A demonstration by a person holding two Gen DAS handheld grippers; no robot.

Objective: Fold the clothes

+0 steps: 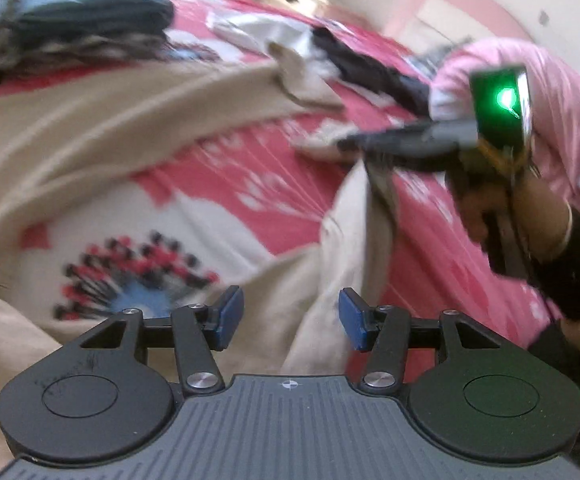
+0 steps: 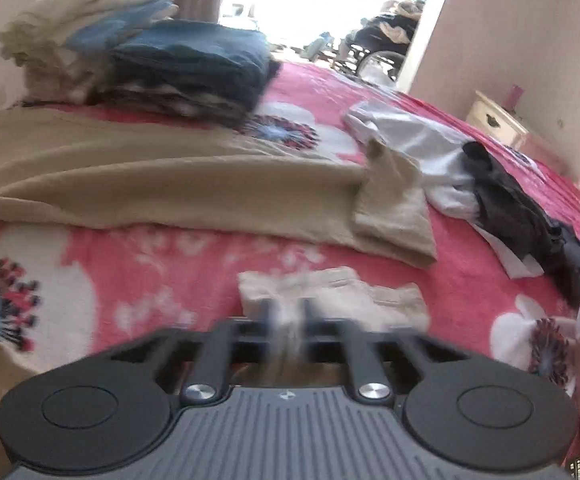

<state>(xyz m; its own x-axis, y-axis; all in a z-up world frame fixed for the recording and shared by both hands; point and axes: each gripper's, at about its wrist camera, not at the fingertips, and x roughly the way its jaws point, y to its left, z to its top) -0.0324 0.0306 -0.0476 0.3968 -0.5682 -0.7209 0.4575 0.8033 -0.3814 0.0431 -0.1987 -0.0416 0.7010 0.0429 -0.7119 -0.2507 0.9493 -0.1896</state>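
Note:
A long beige garment lies spread over the pink flowered bedspread. In the left wrist view my left gripper hovers open above a fold of that cloth, with nothing between its blue pads. At the right of the same view the right gripper, held by a hand, pinches a raised edge of the beige cloth. In the right wrist view, which is blurred, the right gripper has its fingers close together on a crumpled end of the beige garment. The rest of the garment stretches behind it.
A stack of folded clothes sits at the far left of the bed. A white-grey garment and a black one lie loose on the right. A cream nightstand stands by the wall, and a pink sleeve shows at right.

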